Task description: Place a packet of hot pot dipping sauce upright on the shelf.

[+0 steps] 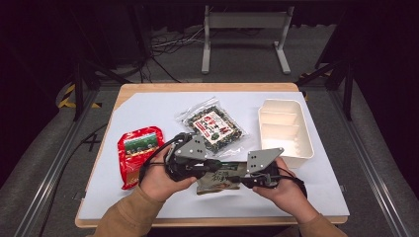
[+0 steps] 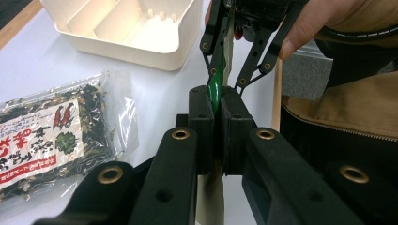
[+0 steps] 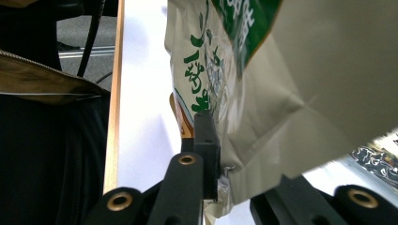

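A beige and green snack packet (image 1: pixel 221 178) hangs just above the table near its front edge, stretched between both grippers. My left gripper (image 1: pixel 209 168) is shut on the packet's left end; in the left gripper view its black pads (image 2: pixel 201 112) pinch the packet's thin green edge (image 2: pixel 215 92). My right gripper (image 1: pixel 245 180) is shut on the opposite end, and it appears across from the left one, its jaws (image 2: pixel 228 74) closed on the same edge. In the right gripper view the packet (image 3: pixel 286 98) drapes over the right gripper (image 3: pixel 224 157) and hides one pad.
A clear bag of dark dried flakes (image 1: pixel 215 127) lies mid-table, also close by on the left (image 2: pixel 47 136). A red packet (image 1: pixel 139 154) lies beside my left hand. A cream divided tray (image 1: pixel 302 129) stands at the right. The table's wooden front edge (image 3: pixel 113 117) is near.
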Demonstrator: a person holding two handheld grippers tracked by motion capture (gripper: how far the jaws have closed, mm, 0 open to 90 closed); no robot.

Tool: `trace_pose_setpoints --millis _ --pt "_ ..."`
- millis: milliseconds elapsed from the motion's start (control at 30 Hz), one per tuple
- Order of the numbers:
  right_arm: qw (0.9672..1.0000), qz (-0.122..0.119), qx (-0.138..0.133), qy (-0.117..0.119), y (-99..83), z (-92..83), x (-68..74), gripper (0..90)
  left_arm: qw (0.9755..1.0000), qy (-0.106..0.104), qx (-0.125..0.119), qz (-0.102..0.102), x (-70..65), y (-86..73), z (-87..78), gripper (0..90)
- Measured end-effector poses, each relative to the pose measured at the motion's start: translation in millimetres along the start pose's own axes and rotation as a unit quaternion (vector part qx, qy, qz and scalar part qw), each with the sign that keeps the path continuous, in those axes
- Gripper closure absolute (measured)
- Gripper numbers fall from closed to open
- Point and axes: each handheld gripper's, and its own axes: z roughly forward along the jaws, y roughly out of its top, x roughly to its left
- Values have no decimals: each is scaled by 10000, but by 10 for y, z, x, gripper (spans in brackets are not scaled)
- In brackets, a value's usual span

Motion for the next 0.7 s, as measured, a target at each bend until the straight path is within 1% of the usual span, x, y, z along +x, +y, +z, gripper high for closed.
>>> trace_pose_setpoints --millis 67,100,167,233,300,333,367,467,500,533,600,700 --pt "10000 7 4 -26 7 -9 2 865 10000 24 7 -9 2 -2 -6 847" --pt "10000 39 14 -1 10 -14 1 869 10000 50 21 -15 2 -3 -4 839" --pt "9999 82 51 28 12 -16 1 875 9999 98 72 29 4 -5 -1 823" --pt "9999 124 84 37 11 -17 0 880 9998 186 65 22 -2 -13 -4 788" --pt "9998 167 122 42 13 -26 -4 884 9999 150 -20 -34 12 -27 -31 710" --pt "9998 167 122 42 13 -26 -4 884 9999 150 -20 -34 12 -27 -31 688" --pt "9997 182 144 38 13 -31 -4 886 9999 121 -32 -76 14 -34 -50 688" --pt "9997 197 171 35 12 -48 -11 888 9998 137 5 -112 6 -41 -56 585" --pt "9996 214 168 21 14 -53 -11 889 9998 143 -15 -108 3 -47 -70 585" --pt "9996 214 178 0 13 -62 -18 890 9998 139 -63 -150 1 -56 -94 527" --pt "9995 273 181 -21 6 -91 -37 890 9996 137 -158 -164 6 -71 -135 449" --pt "9994 329 124 -69 10 -162 -69 891 9993 149 -268 -232 18 -114 -221 401"
